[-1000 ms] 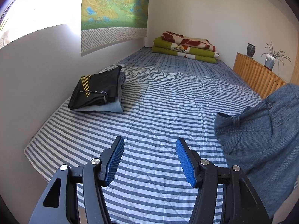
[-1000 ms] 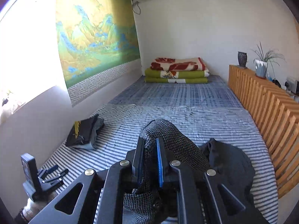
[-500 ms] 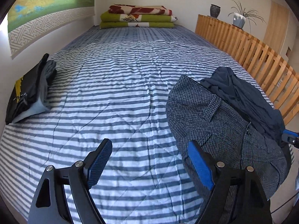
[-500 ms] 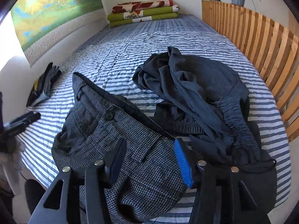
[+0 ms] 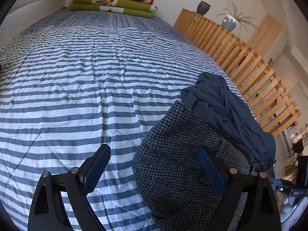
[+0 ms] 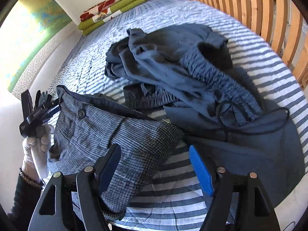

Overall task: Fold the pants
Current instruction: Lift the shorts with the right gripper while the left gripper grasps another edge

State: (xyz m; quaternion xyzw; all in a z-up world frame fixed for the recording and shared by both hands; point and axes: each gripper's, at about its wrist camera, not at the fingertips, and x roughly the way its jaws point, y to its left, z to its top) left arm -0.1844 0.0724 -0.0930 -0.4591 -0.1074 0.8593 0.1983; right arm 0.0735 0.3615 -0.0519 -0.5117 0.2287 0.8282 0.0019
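Grey houndstooth pants [image 6: 107, 127] lie rumpled at the near edge of the striped bed [image 6: 269, 80], waistband and button facing up. A crumpled dark blue pair [image 6: 182, 73] sits just behind them, partly overlapping. My right gripper [image 6: 155, 168] hovers over the grey pants' near edge with its jaws opening; cloth lies under the left pad, not pinched. My left gripper [image 5: 154, 168] is open wide above the same grey pants [image 5: 173, 163], its right finger [image 5: 209, 171] over the cloth. In the right wrist view it [image 6: 32, 115] is at the left, held by a gloved hand [image 6: 38, 146].
Folded green and red blankets [image 5: 113, 2] are stacked at the bed's far end. A wooden slatted rail [image 5: 240, 57] runs along the right side, with a vase [image 5: 203, 6] and a potted plant [image 5: 230, 22] on top. A landscape wall hanging [image 6: 28, 38] covers the left wall.
My right gripper has opened and let go of the grey pants, which now lie on the bed. Both grippers dropped and tilted down; the left one swung right toward the pants and opened wider.
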